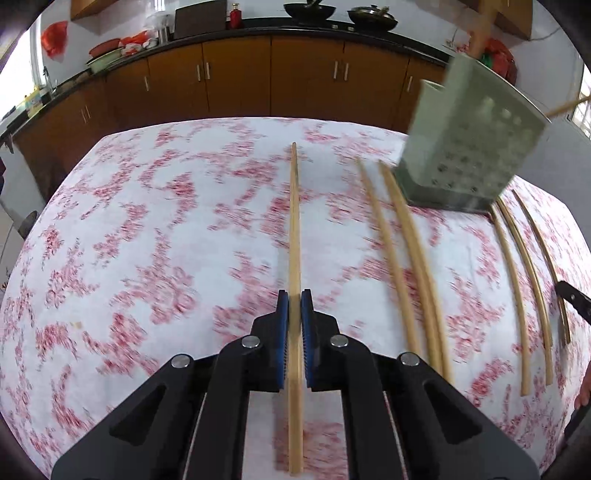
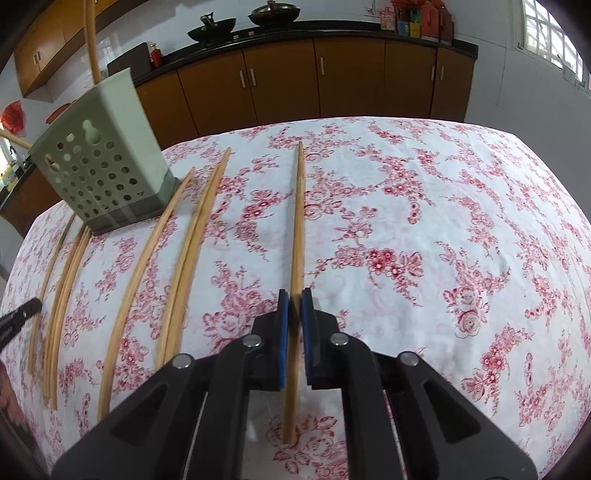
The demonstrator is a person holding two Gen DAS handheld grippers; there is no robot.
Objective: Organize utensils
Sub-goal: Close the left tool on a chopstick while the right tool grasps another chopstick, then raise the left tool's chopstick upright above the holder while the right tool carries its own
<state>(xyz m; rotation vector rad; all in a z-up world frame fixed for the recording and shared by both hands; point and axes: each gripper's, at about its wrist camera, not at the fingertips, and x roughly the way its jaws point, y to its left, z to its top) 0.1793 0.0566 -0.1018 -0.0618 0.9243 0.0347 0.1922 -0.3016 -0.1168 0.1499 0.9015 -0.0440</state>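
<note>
My left gripper (image 1: 294,297) is shut on a wooden chopstick (image 1: 294,221) that points forward over the floral tablecloth (image 1: 147,240). My right gripper (image 2: 294,295) is shut on another wooden chopstick (image 2: 298,221), also pointing forward. A pale green perforated utensil holder (image 1: 469,144) stands at the right in the left wrist view and at the left in the right wrist view (image 2: 99,162), with chopsticks sticking up out of it. Several loose chopsticks (image 1: 402,251) lie on the cloth beside the holder, between the two grippers; they also show in the right wrist view (image 2: 184,266).
The table's far edge faces brown kitchen cabinets (image 1: 236,77) under a dark counter with woks (image 1: 309,9). The other gripper's black tip shows at the right edge of the left wrist view (image 1: 574,299) and at the left edge of the right wrist view (image 2: 22,314).
</note>
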